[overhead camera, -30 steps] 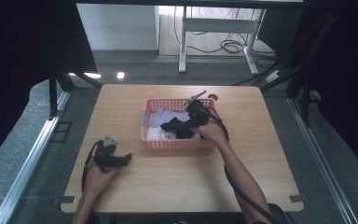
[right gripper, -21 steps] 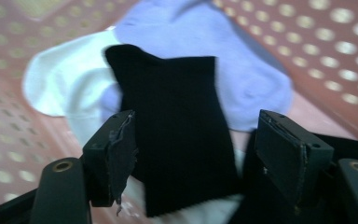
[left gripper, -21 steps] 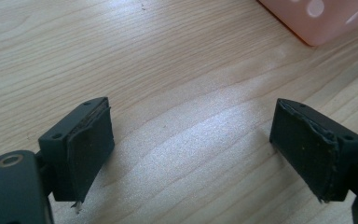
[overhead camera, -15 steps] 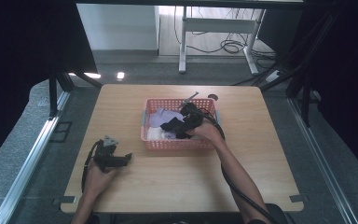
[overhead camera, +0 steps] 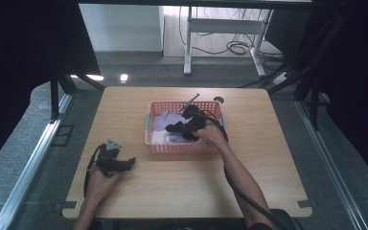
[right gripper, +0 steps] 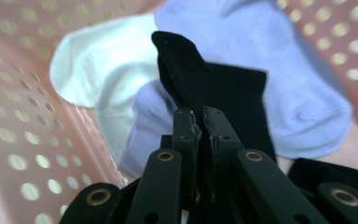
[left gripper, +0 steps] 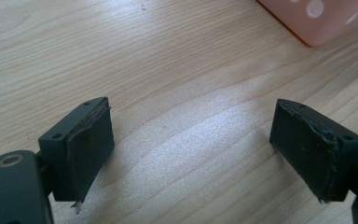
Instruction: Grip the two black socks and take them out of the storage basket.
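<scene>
Black sock (right gripper: 214,88) pinched by my right gripper (right gripper: 199,122), jaws just closed on its fold.
Thin bite could slip when I lift, or drag the lilac sock (right gripper: 279,70) beneath it; left gripper (left gripper: 191,149) rests released.

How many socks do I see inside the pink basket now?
At least 4: a black sock pinched in the right gripper, a white sock to its left, a lavender sock behind, another lavender sock underneath. More dark cloth low right may hide others.
</scene>
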A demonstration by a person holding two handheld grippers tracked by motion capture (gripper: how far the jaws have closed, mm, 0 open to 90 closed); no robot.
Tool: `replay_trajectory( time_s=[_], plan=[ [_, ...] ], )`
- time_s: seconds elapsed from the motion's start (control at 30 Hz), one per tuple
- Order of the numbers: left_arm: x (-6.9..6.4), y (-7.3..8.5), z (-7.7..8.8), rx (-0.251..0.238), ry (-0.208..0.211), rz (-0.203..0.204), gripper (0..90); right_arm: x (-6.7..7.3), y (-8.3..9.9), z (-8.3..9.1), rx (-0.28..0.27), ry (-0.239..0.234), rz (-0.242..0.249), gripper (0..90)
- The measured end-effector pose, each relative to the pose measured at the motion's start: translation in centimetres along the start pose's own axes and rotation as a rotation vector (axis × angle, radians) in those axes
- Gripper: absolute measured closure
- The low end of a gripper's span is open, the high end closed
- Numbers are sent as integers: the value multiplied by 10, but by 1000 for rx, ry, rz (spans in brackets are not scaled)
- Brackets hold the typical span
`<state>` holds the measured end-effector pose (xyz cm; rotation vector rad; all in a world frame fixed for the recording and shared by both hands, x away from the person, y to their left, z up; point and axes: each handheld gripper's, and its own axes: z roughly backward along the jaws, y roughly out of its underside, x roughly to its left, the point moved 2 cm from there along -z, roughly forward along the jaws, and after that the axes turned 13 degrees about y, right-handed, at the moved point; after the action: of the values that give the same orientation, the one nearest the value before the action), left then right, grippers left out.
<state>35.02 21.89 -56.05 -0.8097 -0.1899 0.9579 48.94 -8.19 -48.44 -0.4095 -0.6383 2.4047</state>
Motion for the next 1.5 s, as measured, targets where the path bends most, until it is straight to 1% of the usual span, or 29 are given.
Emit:
replay_trajectory(
  time_s=[0.03,0.07,0.13,0.27,0.53,0.57,0.6,0.63,0.8,0.97,1.13,1.3,1.43,1.5],
  plan=[
    [0,0,0,0,0,0,132,0,0,0,0,0,0,841],
    [0,0,0,2,-1,-1,131,-3,-1,7,-30,-4,-20,842],
    [0,0,0,1,-1,-1,131,-5,-2,13,-53,-11,-31,842],
    [0,0,0,1,-1,0,131,-9,-4,27,-93,-6,-54,842],
    [0,0,0,1,-2,-1,132,-14,-13,61,-193,-7,-70,842],
    [0,0,0,1,-2,-1,132,-14,-13,61,-193,-7,-70,842],
    [0,0,0,1,-2,-1,131,-15,-15,70,-219,-1,-76,842],
    [0,0,0,1,-2,-1,132,-16,-16,74,-231,-1,-79,842],
    [0,0,0,2,-3,-1,131,-19,-20,91,-273,9,-91,841],
    [0,0,0,2,-3,-4,132,-25,-19,102,-304,27,-104,841],
    [0,0,0,3,-4,-4,132,-35,-10,112,-325,60,-134,841],
    [0,0,0,3,-3,-2,132,-49,5,124,-336,100,-171,842],
    [0,0,0,3,-3,-2,132,-63,21,135,-341,148,-208,842],
    [0,0,0,1,-3,-1,132,-71,32,141,-341,175,-233,842]
  ],
)
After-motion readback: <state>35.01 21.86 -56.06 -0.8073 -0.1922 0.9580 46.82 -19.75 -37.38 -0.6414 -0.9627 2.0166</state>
